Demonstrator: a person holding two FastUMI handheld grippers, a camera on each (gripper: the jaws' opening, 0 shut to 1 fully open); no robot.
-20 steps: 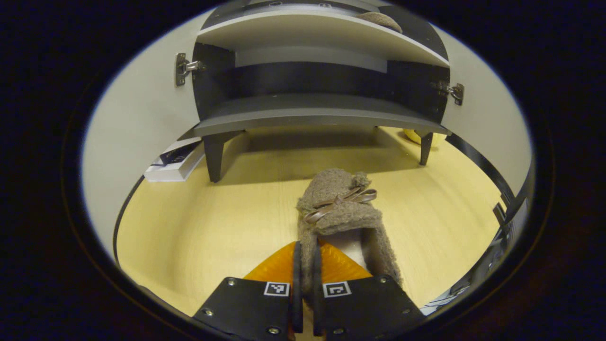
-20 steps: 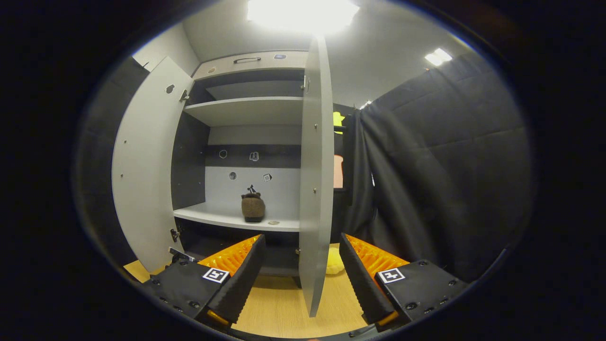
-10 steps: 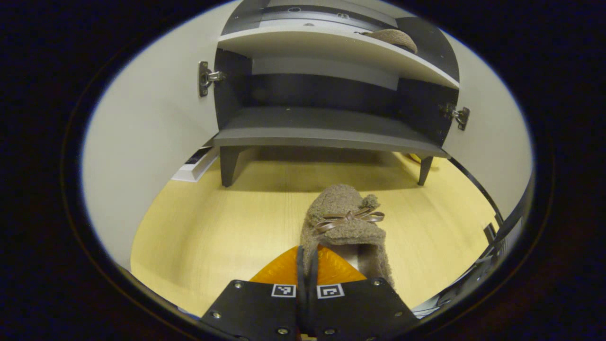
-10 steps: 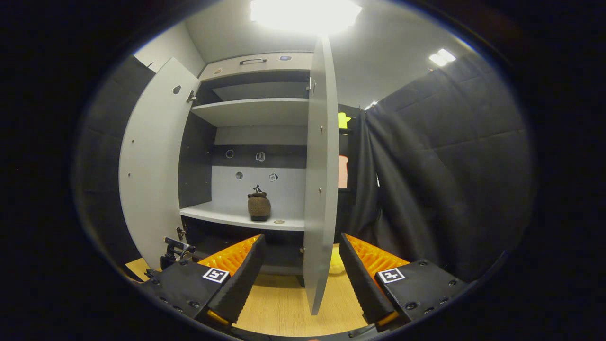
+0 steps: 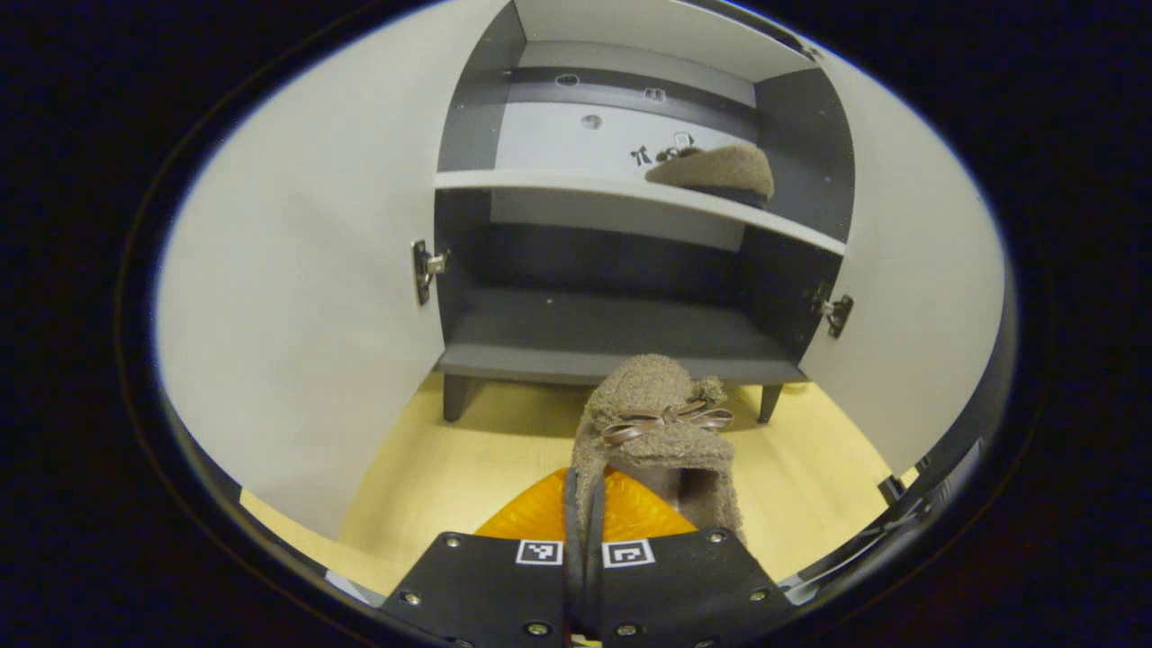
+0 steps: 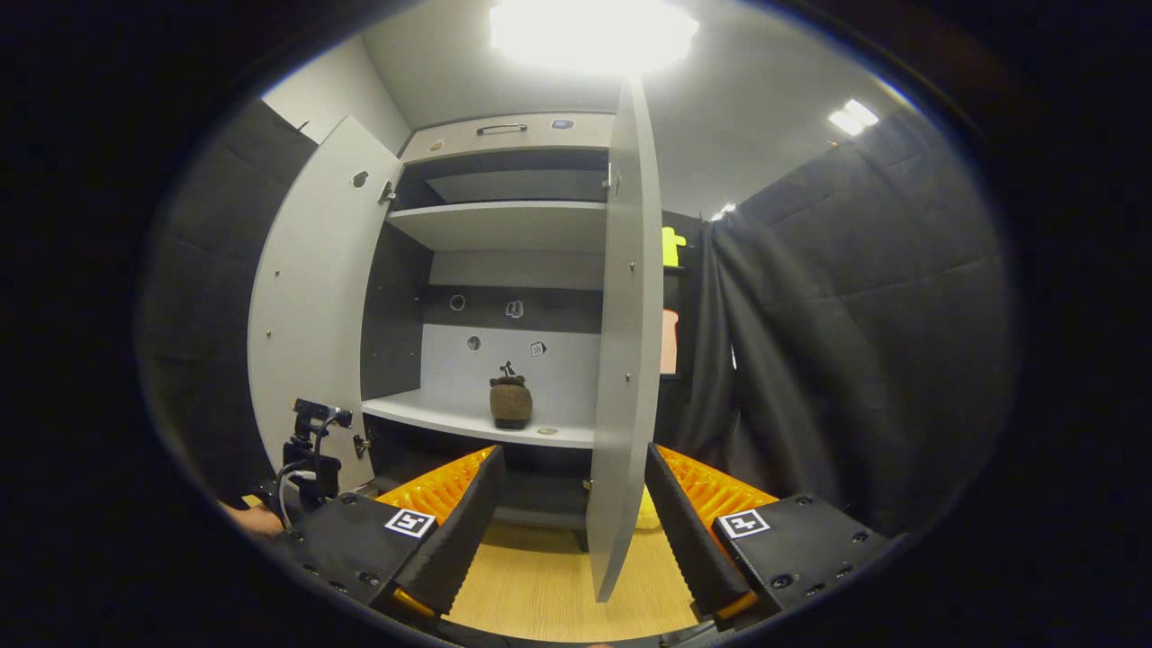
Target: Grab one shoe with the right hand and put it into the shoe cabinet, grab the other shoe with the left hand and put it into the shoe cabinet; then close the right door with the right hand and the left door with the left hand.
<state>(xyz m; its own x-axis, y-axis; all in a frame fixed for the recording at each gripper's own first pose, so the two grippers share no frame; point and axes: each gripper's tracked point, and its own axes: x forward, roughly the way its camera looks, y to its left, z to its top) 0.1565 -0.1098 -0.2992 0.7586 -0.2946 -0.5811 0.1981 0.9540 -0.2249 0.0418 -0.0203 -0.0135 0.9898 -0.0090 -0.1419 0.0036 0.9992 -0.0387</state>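
**One shoe in the cabinet, the second shoe held by the left gripper**

While the left gripper (image 5: 583, 504) has its jaws clenched on the side wall of a fuzzy brown shoe (image 5: 661, 423), this shoe hangs above the wooden floor (image 5: 432, 468), in front of the open shoe cabinet (image 5: 621, 333). The shoe's toe, with a small bow, points toward the dark bottom shelf. The other shoe (image 5: 715, 171) lies on the light middle shelf (image 5: 540, 184), toward its right side. In the right gripper view, the right gripper (image 6: 571, 504) holds nothing and its jaws are spread wide, on both sides of the edge of the right door (image 6: 625, 360). The left door (image 6: 310, 297) also stands open.
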